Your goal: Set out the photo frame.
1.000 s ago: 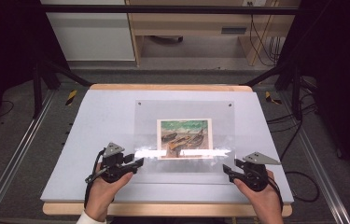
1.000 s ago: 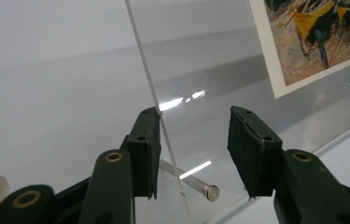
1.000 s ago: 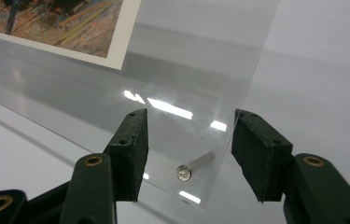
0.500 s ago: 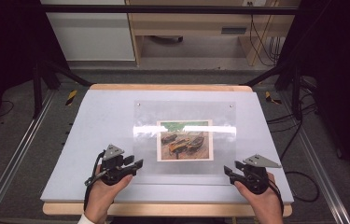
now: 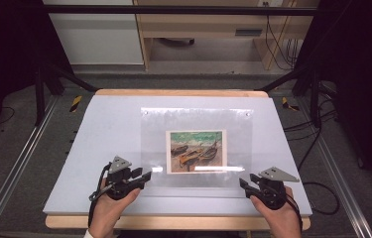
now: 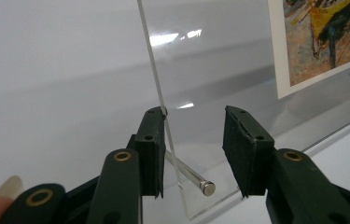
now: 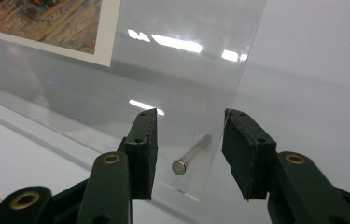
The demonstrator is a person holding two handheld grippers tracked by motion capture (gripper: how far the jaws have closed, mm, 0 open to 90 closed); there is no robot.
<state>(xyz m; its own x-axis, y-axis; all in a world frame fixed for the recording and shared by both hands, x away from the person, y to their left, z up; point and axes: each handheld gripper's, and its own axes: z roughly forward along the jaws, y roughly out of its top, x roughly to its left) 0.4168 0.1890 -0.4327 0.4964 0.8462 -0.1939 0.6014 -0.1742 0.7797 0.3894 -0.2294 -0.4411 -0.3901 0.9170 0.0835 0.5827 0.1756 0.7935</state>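
Observation:
A clear acrylic sheet (image 5: 198,119) with a painting of boats (image 5: 196,151) behind it lies on the white table (image 5: 99,129). My left gripper (image 5: 146,176) is at its near left corner and my right gripper (image 5: 243,184) at its near right corner. In the left gripper view the open jaws (image 6: 194,112) straddle the sheet's corner (image 6: 210,60) and a small metal pin (image 6: 191,175); they have just been closing. The right gripper view shows open jaws (image 7: 189,114) around the other corner's pin (image 7: 191,156), also just closing. No pad presses on either pin.
Two more metal pins mark the sheet's far corners (image 5: 146,113). The table's wooden front edge (image 5: 173,223) runs just under both hands. Metal rails (image 5: 20,163) flank the table, cables (image 5: 322,144) lie on the floor at right, and a wooden desk (image 5: 198,29) stands beyond.
The picture looks taller and the glare band has slid toward the near edge, as if the sheet's near edge has sunk. Both hands have hardly moved.

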